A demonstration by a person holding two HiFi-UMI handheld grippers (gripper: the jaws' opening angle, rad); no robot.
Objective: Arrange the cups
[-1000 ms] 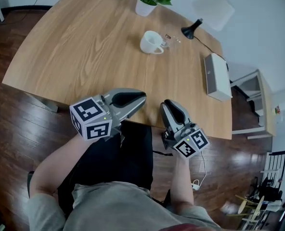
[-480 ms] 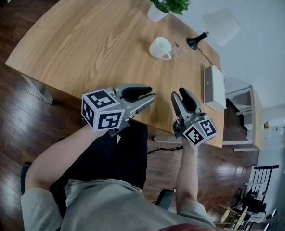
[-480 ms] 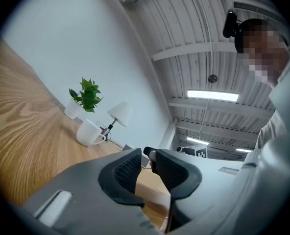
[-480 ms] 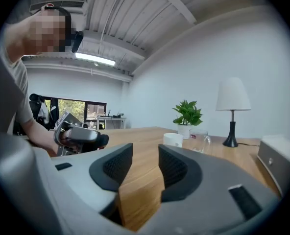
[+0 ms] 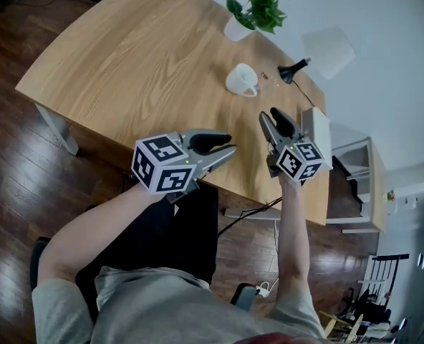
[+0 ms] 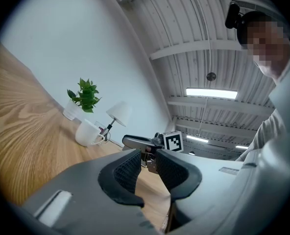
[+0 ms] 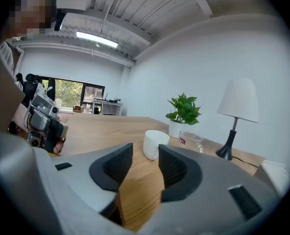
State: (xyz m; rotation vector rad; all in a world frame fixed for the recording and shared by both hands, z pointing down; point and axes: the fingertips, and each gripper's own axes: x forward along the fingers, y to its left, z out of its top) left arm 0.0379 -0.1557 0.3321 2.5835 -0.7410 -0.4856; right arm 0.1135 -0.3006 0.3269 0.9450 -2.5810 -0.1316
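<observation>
A white mug [image 5: 241,79] [image 7: 155,144] stands on the wooden table [image 5: 140,63] toward its far right, handle toward me. Beside it stands a clear glass cup [image 7: 190,140]. My right gripper [image 5: 273,117] [image 7: 145,163] hovers over the table a short way in front of the mug and points at it. Its jaws have just been opening and stand open with nothing between them. My left gripper [image 5: 218,147] [image 6: 147,168] stays at the table's near edge, open and empty, well short of the mug [image 6: 88,132].
A potted plant [image 5: 249,16] stands behind the mug. A table lamp [image 5: 319,52] stands to the right of the glass. A white box [image 5: 316,131] lies along the table's right edge, close beside my right gripper. Dark wooden floor surrounds the table.
My right gripper has moved from the table's near edge out over the table toward the mug. The left gripper has kept its place at the near edge.
</observation>
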